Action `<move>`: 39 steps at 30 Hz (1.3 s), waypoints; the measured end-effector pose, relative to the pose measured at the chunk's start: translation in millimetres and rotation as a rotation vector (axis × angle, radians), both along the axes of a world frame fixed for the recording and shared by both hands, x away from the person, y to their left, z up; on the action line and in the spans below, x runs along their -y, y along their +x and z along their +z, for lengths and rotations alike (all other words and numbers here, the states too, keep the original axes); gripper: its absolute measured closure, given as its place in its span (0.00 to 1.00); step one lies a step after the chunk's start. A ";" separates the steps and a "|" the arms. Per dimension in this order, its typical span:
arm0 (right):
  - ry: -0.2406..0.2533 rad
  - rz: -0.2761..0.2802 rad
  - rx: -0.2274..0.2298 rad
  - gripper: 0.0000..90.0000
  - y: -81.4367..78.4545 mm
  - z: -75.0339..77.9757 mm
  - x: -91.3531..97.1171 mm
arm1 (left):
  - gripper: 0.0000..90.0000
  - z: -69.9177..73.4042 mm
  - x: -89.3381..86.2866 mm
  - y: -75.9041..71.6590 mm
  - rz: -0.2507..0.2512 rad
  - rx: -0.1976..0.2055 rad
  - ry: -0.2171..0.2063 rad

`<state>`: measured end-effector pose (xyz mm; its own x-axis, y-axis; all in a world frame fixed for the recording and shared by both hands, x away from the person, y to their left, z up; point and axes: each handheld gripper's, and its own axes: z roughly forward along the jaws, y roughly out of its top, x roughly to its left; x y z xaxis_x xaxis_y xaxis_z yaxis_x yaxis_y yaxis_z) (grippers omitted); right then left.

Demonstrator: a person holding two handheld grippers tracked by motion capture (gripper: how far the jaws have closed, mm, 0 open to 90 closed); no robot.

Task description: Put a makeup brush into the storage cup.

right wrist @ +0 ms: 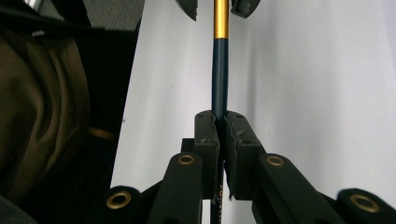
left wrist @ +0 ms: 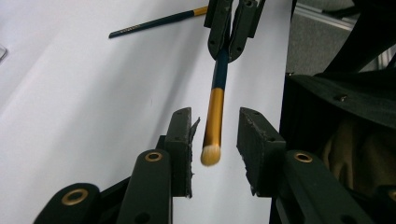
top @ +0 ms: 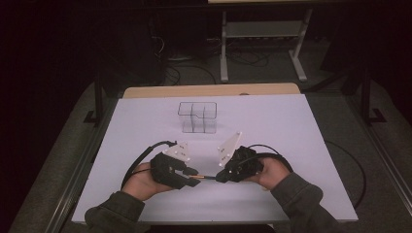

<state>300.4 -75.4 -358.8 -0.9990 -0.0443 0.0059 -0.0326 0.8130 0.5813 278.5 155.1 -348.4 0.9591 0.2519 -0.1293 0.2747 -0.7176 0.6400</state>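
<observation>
- You worked with two grippers, one in each hand, tips facing each other low over the bench [top: 272, 116].
- Your right gripper [right wrist: 219, 122] had its jaws clamped tight on the dark blue handle of one makeup brush [right wrist: 220, 70]; the handle ran straight out from between the pads, away from you along the jaws' line.
- Your left gripper [left wrist: 214, 135] had its jaws apart, one pad on either side of the brush's gold ferrule and pale bristle tip, with a clear gap on each side, so neither pad pressed on it.
- In the high view the brush [top: 204, 177] bridged the short gap between the left gripper [top: 194, 174] and the right gripper [top: 219, 177].
- Counted, there were two long slim items: the held brush and one dark pencil-like stick [left wrist: 154, 22] with a gold end, which lay flat on the bench beyond your left jaws, just beside the right gripper's jaws.
- One clear plastic organiser [top: 197, 117] with several compartments stood on the bench, well apart from both sets of jaws, on the far side.
</observation>
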 end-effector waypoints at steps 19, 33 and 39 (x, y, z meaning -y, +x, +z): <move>0.137 -0.022 -0.005 0.93 -1.0 -9.7 7.4 | 0.82 4.6 -2.9 1.5 0.012 -0.019 -0.070; 0.094 0.000 0.021 0.90 -5.1 -11.4 -0.5 | 0.93 7.6 1.4 0.1 -0.033 -0.024 -0.029; 0.009 -0.001 0.034 0.89 -6.8 -14.2 -6.4 | 0.93 10.4 3.2 -0.8 -0.040 -0.008 0.006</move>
<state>293.6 -68.9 -373.0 -0.9986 -0.0436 -0.0287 -0.0522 0.8079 0.5870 277.7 152.0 -338.0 0.9674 0.2138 -0.1357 0.2506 -0.7320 0.6335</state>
